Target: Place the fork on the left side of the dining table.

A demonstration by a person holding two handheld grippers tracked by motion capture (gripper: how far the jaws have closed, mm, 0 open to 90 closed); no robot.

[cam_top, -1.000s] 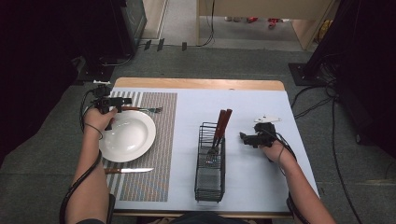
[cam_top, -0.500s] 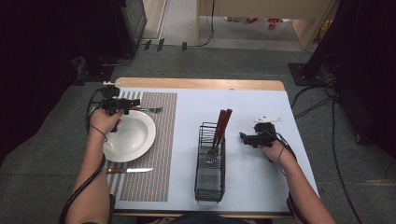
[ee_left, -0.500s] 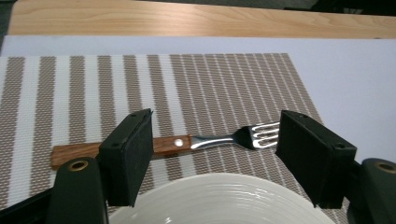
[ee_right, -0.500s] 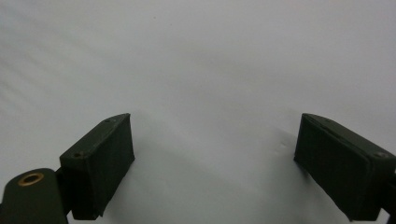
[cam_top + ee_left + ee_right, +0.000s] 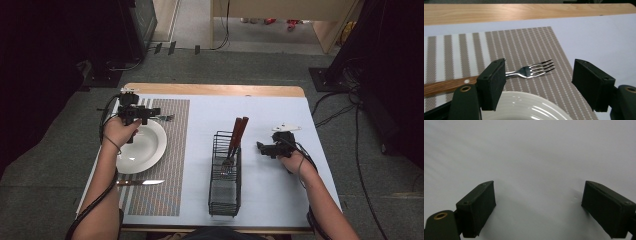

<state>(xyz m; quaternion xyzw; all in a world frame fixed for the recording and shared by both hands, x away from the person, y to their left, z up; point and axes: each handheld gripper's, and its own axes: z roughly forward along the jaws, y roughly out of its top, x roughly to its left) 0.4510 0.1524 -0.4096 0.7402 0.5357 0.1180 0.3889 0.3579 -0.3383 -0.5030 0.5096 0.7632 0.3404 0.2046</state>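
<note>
The worktop (image 5: 280, 115) carries a pale sheet, and on its left part lies a striped placemat (image 5: 170, 150), brown and white, with a white plate (image 5: 145, 150) set on it toward its far end. Right of the placemat, well apart from it, stands a black wire caddy (image 5: 224, 187) with its long side running near to far; two red-brown handled utensils (image 5: 239, 131) lean out of its far end. A knife (image 5: 135, 182) lies crosswise on the placemat, just on the near side of the plate. Beyond the plate's far rim lies a fork (image 5: 531, 70) with a wooden handle, its long axis across the worktop, tines pointing right toward the caddy and handle running left. The left claw (image 5: 537, 82) hovers over the plate's far edge with its jaws spread wide and nothing between them; in the left gripper view the fork sits just ahead of it, the neck of the fork passing behind the left jaw, so the fork looks to be what this hand is after, and a short reach forward and down would straddle it. The right claw (image 5: 261, 148) is held right of the caddy, also released and empty, over bare sheet, far from the fork.
</note>
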